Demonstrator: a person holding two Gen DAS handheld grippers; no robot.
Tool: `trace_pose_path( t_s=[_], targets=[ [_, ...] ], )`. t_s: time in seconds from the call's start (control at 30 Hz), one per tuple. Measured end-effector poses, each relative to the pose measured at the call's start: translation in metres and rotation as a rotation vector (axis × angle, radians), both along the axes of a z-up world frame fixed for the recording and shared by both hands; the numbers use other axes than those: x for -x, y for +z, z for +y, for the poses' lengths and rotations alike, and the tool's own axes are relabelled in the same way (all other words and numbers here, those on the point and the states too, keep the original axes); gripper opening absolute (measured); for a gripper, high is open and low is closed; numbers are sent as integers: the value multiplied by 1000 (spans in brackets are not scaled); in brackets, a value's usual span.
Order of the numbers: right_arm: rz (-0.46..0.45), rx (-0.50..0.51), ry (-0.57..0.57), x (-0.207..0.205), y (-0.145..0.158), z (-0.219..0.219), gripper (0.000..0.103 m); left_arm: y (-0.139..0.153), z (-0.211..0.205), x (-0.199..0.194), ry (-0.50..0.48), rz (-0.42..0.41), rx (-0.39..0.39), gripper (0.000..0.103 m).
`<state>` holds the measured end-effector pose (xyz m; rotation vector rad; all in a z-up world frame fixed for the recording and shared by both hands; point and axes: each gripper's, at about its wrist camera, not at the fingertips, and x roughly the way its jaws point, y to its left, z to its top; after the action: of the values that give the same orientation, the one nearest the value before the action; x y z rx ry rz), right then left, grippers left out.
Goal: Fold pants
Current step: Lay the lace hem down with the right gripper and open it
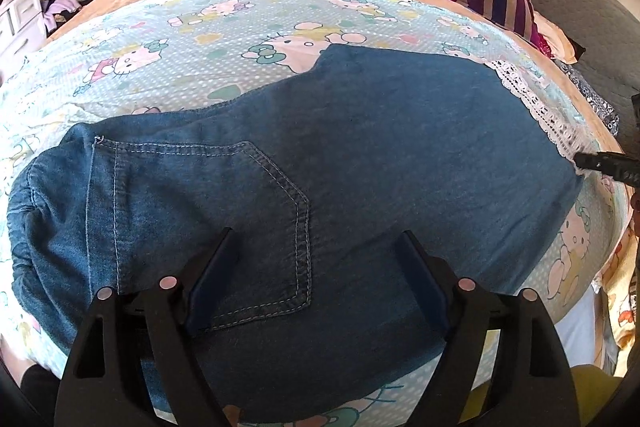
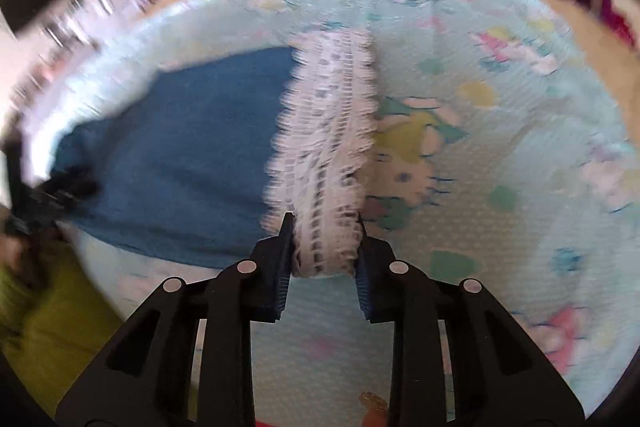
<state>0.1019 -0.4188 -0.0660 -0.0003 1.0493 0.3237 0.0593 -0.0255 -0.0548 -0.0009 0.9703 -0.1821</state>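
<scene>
Blue denim pants (image 1: 320, 155) lie flat on my cartoon sheet (image 1: 192, 39). My left claw (image 1: 316, 247) hangs wide open over the pocket (image 1: 224, 219). At 3 o'clock, my right claw (image 2: 325, 227) pinches the white lace hem (image 2: 328, 147).

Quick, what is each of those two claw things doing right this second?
Left gripper: open, poised over the denim pants, holding nothing.
Right gripper: closed on the white lace hem of the pants.
</scene>
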Motion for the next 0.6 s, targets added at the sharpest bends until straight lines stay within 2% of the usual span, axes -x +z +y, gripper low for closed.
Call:
trace_pose_path(
  t_s=[0.17,0.33,0.47,0.57,0.6],
  targets=[
    [24,-41,-19,-3,-9,-10,21,0,0,0,0,0,6,80],
    [8,-19,-37,0,0,-14,32,0,1,0,2,-1,9,80],
    [-44,-18,-56,8,16,-18,40,2,1,2,6,-7,17,82],
    [-89,-23,-57,11,29,-16,51,5,3,5,16,-17,27,84],
    [-104,-23,-55,12,33,-14,58,6,4,6,19,-20,31,84]
  ],
)
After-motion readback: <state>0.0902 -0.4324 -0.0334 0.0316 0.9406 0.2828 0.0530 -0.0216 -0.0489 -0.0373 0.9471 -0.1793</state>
